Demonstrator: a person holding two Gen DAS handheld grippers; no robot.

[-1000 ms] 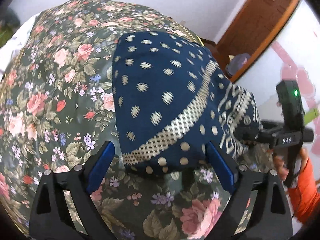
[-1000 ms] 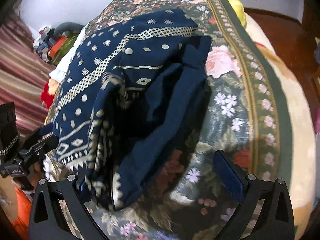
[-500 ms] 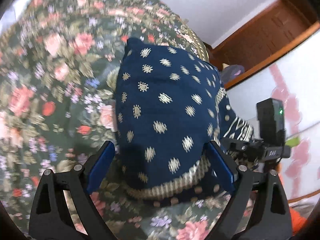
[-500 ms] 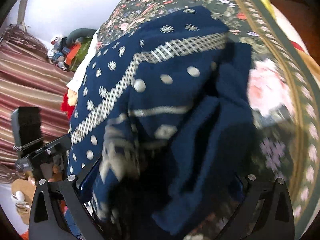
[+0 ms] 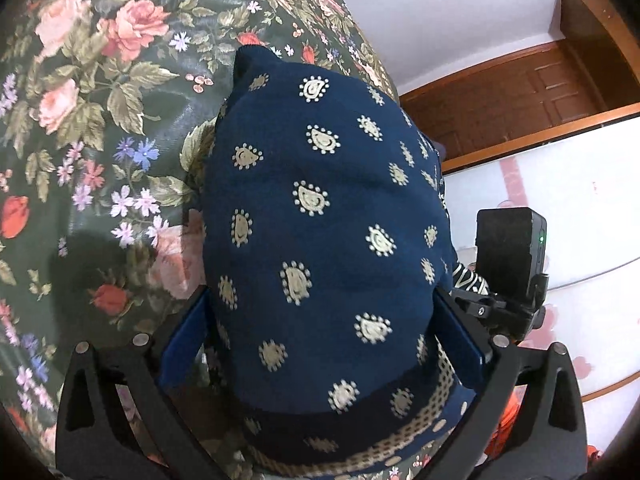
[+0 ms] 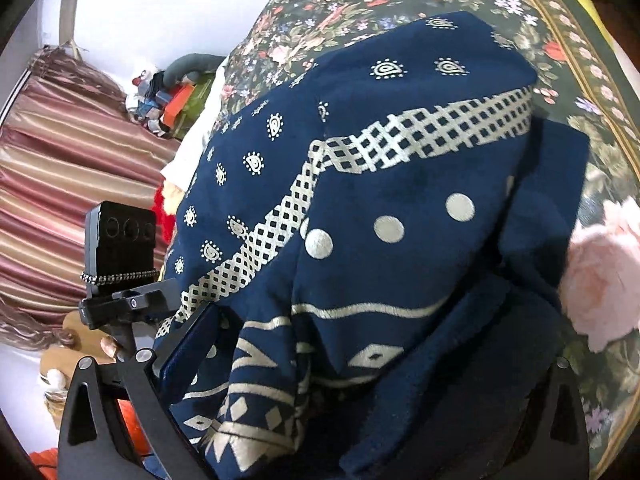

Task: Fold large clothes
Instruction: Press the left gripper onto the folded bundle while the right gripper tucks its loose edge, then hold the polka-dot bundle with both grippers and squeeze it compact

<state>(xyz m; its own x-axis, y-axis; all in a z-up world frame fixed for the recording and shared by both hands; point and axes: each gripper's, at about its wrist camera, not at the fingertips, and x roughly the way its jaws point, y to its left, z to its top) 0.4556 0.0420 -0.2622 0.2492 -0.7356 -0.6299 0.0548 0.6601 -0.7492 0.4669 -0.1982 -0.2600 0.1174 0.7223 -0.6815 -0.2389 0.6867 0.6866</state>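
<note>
Left gripper jaws wide, now straddling navy garment; a second ago cloth lay ahead of tips. Right gripper state unclear, cloth covering fingers. Garment on floral bedspread, long axis running away from left camera.

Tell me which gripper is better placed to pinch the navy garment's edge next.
Left, probably. The left gripper is open and squarely straddles the navy garment at its lattice-trimmed edge. The right gripper has bunched folds heaped over it, its right finger hidden, so no clean edge shows.
</note>
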